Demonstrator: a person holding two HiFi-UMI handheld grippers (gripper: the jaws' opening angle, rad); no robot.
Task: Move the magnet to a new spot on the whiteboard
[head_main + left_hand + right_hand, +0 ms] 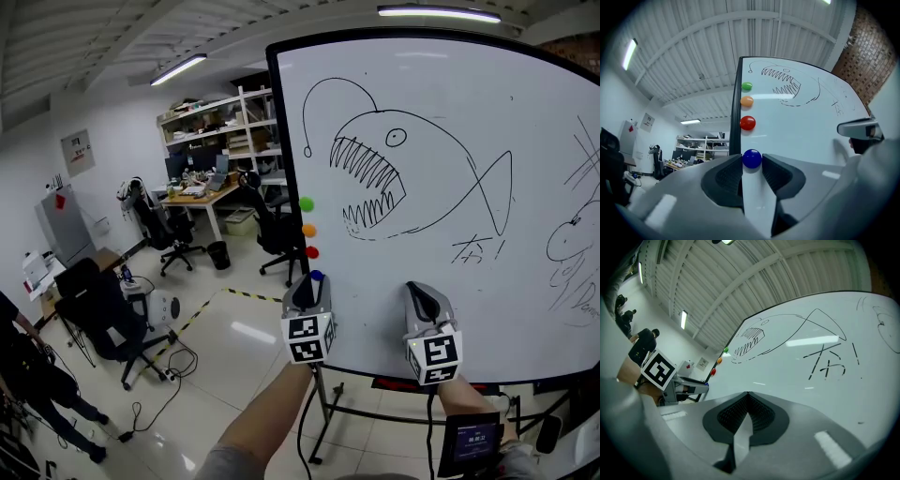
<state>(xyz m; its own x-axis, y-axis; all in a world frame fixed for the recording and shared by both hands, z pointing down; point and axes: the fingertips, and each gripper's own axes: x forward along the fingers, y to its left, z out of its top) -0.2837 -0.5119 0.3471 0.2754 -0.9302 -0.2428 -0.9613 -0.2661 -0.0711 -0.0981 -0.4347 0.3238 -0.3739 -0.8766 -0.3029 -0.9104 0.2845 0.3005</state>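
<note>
Tongs: left gripper [752, 164] clamped on blue magnet [752, 158], which sits at the whiteboard [801, 136]'s left edge, just below red magnet [747, 123]; right gripper [747, 397] jaws together, empty, facing the whiteboard. Progress: magnet gripped, apparently still on the board; relocation outstanding

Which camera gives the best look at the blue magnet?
The left gripper view: the blue magnet shows large and clear, gripped between the fingers of the left gripper. The head view shows only its top above that gripper. The right gripper view shows at most a tiny blue speck.
</note>
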